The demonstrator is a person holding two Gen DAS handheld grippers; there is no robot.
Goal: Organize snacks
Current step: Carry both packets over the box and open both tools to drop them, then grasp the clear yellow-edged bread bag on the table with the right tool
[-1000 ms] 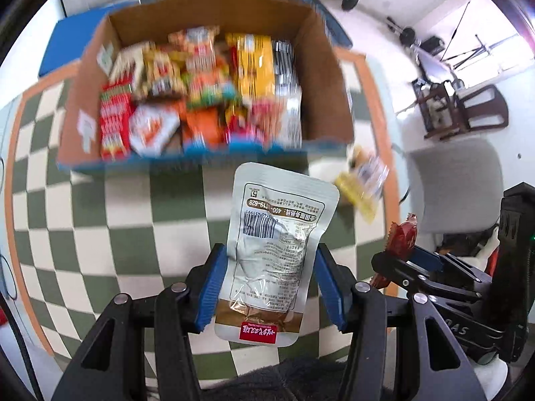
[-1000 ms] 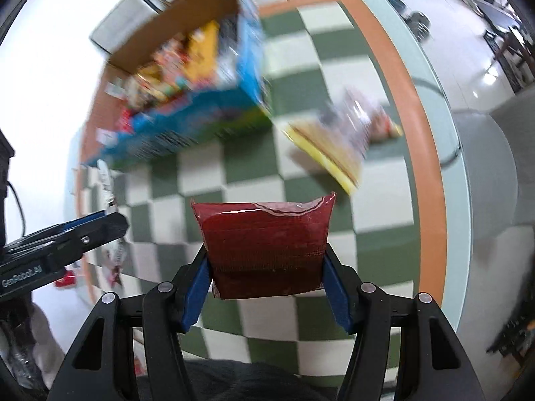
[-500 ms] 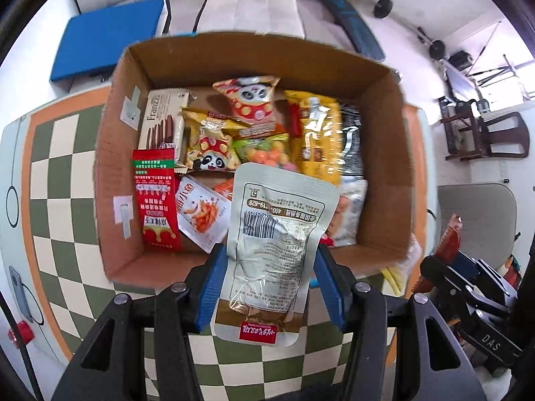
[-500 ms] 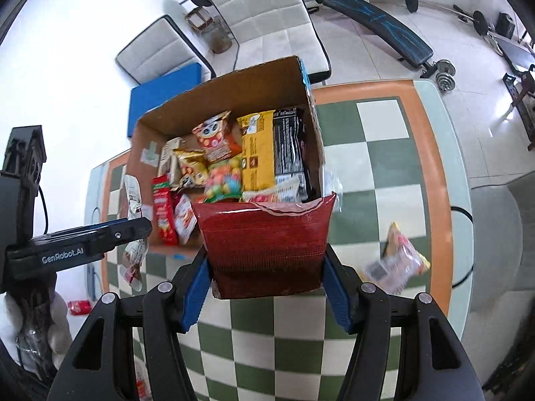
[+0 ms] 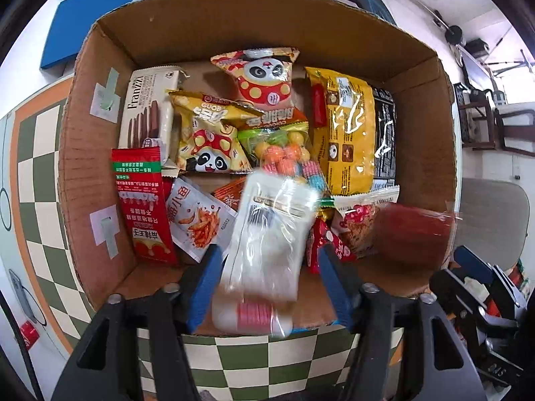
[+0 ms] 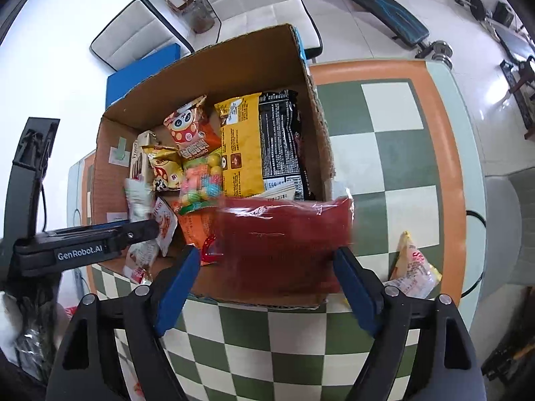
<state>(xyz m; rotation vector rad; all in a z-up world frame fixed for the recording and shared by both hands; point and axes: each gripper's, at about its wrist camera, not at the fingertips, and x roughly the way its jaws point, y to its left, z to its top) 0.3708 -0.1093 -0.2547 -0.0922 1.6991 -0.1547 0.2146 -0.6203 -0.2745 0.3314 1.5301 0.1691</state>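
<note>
Over the cardboard box [image 5: 424, 140], both grippers' jaws stand spread, apparently letting the white pouch [image 5: 267, 234] and red packet [image 6: 284, 240] drop among the snacks.

Cardboard box [image 5: 421, 140]: matt, rough brown walls. Snack packets: glossy plastic film, yellow pack [image 5: 347, 133] glinting. Checked tabletop [image 6: 401, 153] smooth.

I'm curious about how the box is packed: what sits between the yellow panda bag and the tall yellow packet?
A clear bag of coloured candy balls lies between the panda bag and yellow packet; left wrist view.
</note>
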